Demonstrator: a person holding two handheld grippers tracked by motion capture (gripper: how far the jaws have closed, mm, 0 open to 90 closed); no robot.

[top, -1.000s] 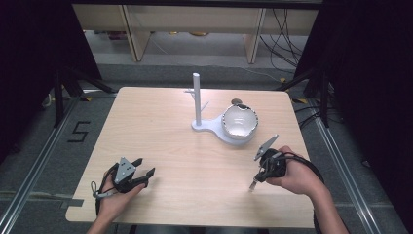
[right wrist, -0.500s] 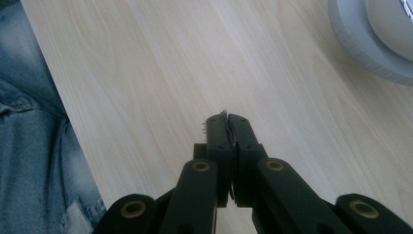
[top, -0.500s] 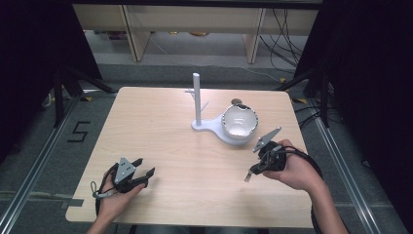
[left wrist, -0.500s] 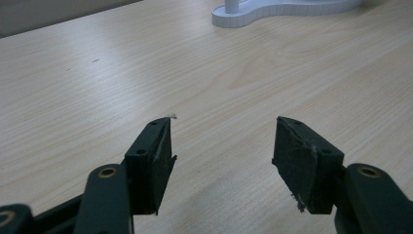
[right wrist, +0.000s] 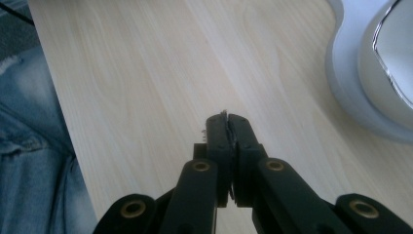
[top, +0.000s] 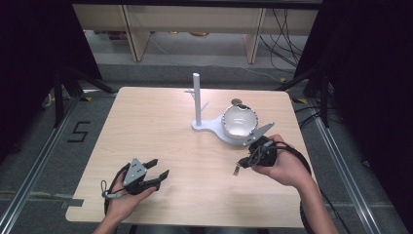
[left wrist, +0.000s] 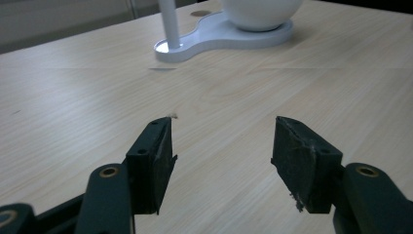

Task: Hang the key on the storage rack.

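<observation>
- My left gripper sits at the near left of the table, low over the wood, held in my left hand; its two black jaws stand wide apart with only bare tabletop between them, as the left gripper view shows plainly; nothing is touched or held there; the pads look worn and a bit frayed at the edges.
- Past those open jaws, farther off and to the right, stands the white stand; its flat base lies on the table near the far middle, and a thin white post rises upright from the left end of that base; in the left gripper view the base and the foot of the post sit well apart from my left jaws.
- On the right end of that same base rests the white bowl, round and pale inside, tipped a little toward me; from the left gripper view I see its rounded underside seated on the base.
- My right gripper is at the near right, just beside the bowl on its near side, held in my right hand; its tips point toward the near left, away from the bowl; the jaws are pressed together with nothing between them, as the right gripper view shows; in that view the bowl's rim lies off at the right edge, apart from the tips.
</observation>
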